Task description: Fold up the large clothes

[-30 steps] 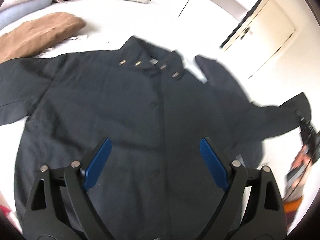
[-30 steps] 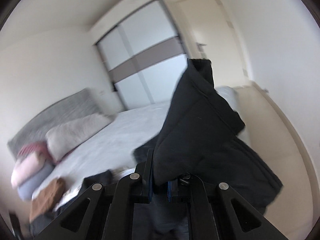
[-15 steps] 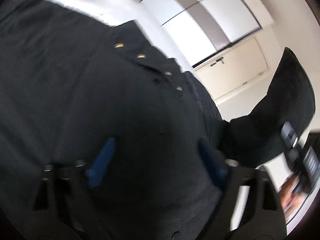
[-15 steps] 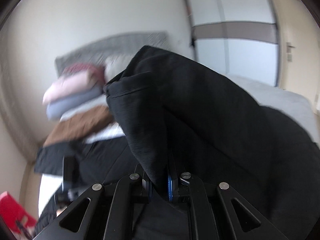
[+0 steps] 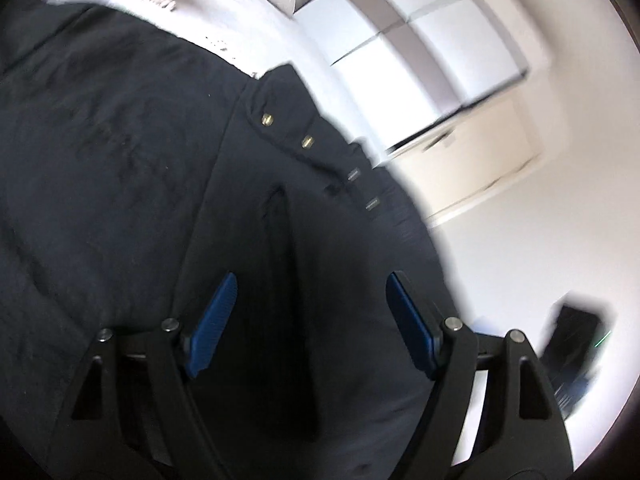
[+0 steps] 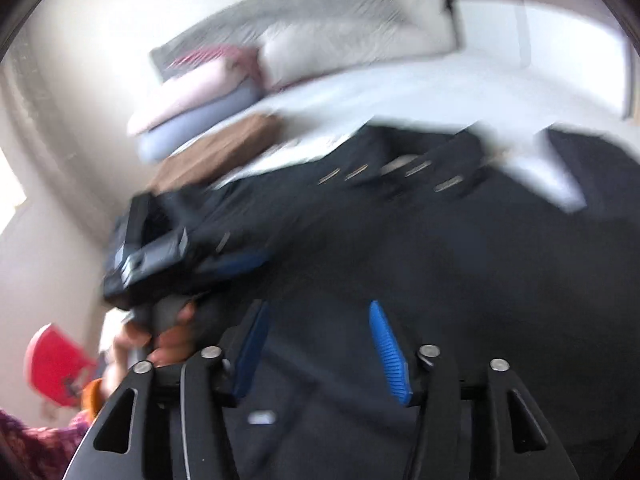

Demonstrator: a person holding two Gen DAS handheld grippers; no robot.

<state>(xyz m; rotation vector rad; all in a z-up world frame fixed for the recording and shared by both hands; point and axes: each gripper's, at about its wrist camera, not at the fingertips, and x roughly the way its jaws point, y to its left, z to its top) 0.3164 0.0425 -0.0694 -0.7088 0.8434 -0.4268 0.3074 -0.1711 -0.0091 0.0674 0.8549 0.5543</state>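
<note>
A bedroom: a white bed (image 6: 420, 92) with a grey headboard (image 6: 280, 12) against a pale wall, and a wardrobe (image 5: 420, 32) with white sliding panels beyond it. Both views are smeared by motion, so edges and small details are hard to make out. The dark jacket (image 5: 120, 160) lies spread on the bed, filling most of both views; its lower part is cut off behind the gripper frames, and how its sleeves lie cannot be told. A row of small metal snaps (image 5: 307, 142) runs along its collar, two brassy and two silvery in the left view, mere streaks in the right. At the head of the bed a pink and a bluish pillow (image 6: 188, 92) are stacked beside a white one, with a brown garment (image 6: 224, 148) just in front of them. A red object (image 6: 56, 364) at the lower left is too blurred to identify. No writing or label can be read anywhere. The left gripper (image 5: 310, 320) hangs over the jacket's front with its blue pads wide apart, nothing between them. The right gripper (image 6: 316, 348) is likewise spread wide over dark cloth, gripping nothing; whether either touches the fabric cannot be told. In the right view the person's hand (image 6: 168, 332) holds the other gripper's handle.
</note>
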